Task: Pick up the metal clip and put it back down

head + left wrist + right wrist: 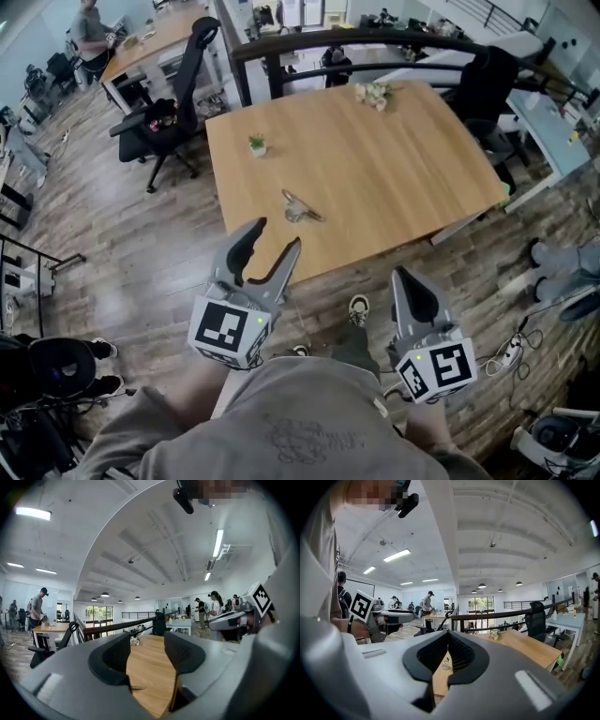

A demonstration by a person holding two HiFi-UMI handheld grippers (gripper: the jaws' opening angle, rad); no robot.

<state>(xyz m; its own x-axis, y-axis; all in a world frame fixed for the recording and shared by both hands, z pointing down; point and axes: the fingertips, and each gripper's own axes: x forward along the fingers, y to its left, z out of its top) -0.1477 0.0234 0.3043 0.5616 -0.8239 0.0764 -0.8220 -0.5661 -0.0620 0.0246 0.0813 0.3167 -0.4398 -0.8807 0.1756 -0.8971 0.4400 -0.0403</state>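
The metal clip [300, 207] lies on the wooden table [394, 178], close to its near edge. My left gripper [272, 246] is open and empty, held just short of that edge, its jaws pointing at the clip from below. My right gripper [412, 284] is shut and empty, off the table to the clip's lower right. In the left gripper view the wide-apart fingers [115, 656] frame the table, and the clip [137, 687] shows low in the gap. In the right gripper view the clip [446, 665] shows through the thin slit between the closed pads [464, 653].
A small potted plant [257, 144] stands near the table's left edge and a bunch of flowers [373, 93] near its far edge. Black office chairs stand at the left [169, 122] and far right [487, 80]. A dark railing [347, 47] runs behind the table.
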